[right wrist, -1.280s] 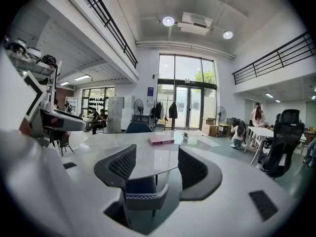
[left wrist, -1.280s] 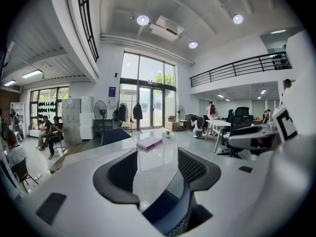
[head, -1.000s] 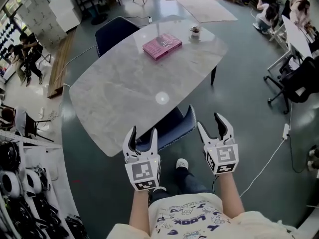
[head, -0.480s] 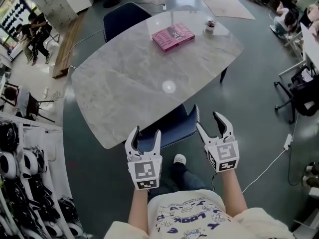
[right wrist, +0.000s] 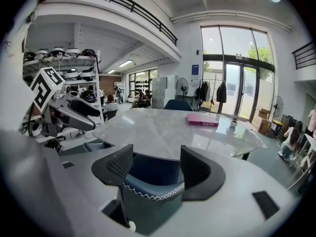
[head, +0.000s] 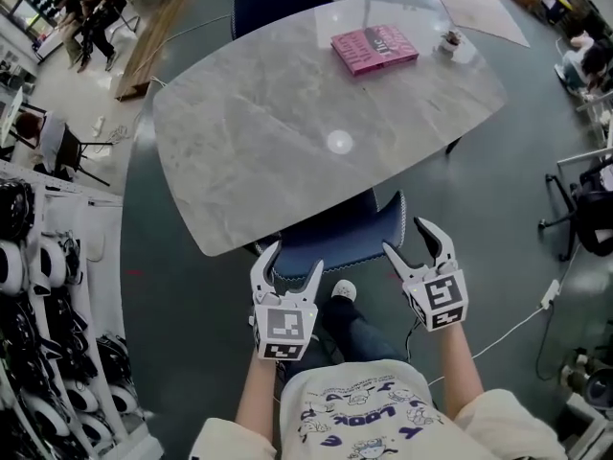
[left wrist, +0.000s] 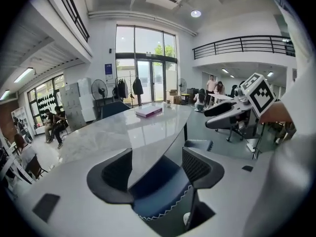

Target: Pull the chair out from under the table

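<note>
Head view is showing the chair (head: 335,230) sitting tucked under the near edge of the tabletop (head: 268,132), with only its blue backrest sticking out. The stitched top edge is running left to right, just on the far side of both tools. Left tool (head: 294,260) is hovering at the left part of that edge and right tool (head: 404,238) at its right corner. Both are looking about equally near, so the pull is likely going straight back toward the person. Both gripper views are framing the backrest edge in the gap between spread jaws, with the pads pressing on nothing. Against the earlier frames, both tools are sitting lower and closer to the backrest, and their jaws have just been opening wider.
</note>
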Demonstrator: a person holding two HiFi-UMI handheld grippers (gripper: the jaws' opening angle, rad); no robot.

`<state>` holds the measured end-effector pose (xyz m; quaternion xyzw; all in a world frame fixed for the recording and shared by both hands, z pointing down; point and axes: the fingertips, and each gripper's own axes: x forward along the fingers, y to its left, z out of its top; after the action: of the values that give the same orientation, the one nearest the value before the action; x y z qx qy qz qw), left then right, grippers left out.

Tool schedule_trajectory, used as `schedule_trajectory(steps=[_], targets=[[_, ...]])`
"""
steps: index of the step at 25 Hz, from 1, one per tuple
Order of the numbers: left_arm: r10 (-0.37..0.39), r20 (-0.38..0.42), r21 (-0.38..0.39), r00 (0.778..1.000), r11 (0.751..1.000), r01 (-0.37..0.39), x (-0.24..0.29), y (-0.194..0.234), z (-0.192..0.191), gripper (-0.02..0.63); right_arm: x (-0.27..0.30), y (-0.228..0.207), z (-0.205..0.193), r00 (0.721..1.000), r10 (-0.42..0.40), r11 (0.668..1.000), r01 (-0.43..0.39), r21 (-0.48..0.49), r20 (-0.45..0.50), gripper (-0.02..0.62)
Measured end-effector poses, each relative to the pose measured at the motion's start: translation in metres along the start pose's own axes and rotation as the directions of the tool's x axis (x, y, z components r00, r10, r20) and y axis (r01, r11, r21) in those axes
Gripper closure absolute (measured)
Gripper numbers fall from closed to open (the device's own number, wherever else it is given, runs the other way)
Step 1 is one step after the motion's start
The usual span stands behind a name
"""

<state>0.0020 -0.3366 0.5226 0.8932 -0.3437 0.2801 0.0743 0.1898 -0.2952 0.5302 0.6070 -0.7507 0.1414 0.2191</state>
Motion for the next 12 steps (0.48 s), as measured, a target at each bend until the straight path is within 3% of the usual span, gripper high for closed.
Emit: schedule_trajectory(steps=[6, 12], targets=[[-0.042, -0.071, 0.045, 0.997, 0.998, 0.046, 0.000, -0.008, -0.041, 0.279, 0.016, 0.026, -0.022, 0.992, 0.104, 0.993, -0.108, -0.056, -0.069, 0.270], [-0.077, -0.138, 0.090, 0.987, 0.992, 0.090, -0.003, -0.015, -0.073, 0.270, 0.027, 0.056, -0.041, 0.965, 0.211, 0.967, -0.230, -0.113, -0.155, 0.262]])
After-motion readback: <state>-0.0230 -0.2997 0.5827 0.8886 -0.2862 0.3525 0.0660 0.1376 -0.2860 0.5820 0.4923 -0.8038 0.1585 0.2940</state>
